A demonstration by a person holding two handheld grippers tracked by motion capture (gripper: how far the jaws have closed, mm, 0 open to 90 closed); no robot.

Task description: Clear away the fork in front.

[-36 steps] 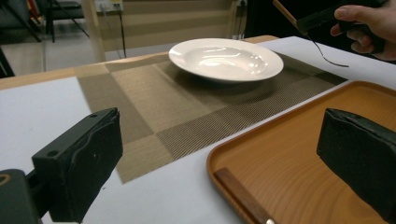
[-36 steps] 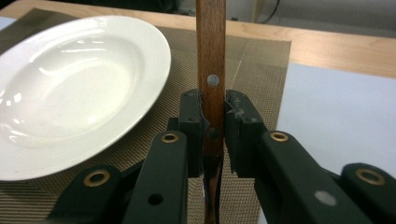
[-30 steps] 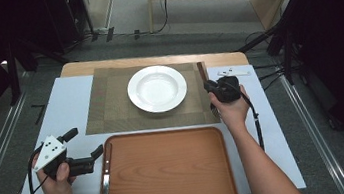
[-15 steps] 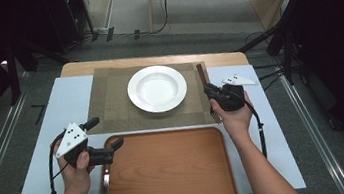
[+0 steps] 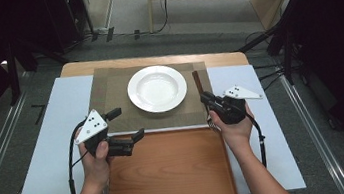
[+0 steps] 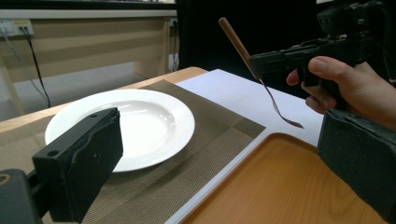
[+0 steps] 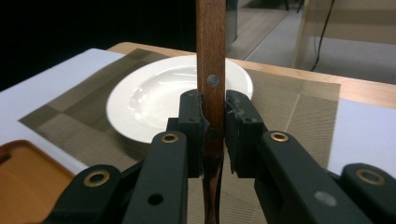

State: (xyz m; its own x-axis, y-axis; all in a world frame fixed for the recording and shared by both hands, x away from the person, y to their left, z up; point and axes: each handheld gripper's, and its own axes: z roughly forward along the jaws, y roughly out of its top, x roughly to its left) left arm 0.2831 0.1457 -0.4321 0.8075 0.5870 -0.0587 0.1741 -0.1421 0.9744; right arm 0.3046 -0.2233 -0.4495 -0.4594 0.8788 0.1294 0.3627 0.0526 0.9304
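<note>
My right gripper is shut on a utensil with a wooden handle and a metal head. It holds it in the air, tilted, over the right edge of the brown placemat. In the right gripper view the pads pinch the handle near a rivet. The left gripper view shows the utensil with its metal tip hanging down above the tray's far edge. My left gripper is open and holds nothing, over the tray's far left corner. A white plate rests on the placemat.
A wooden tray lies close to the person, on a white sheet that covers the table. Dark floor, cables and a wooden bench lie beyond the far table edge.
The left hand has moved right, from beside the tray to its far left corner. The right hand has drawn the utensil back from beside the plate toward the tray.
</note>
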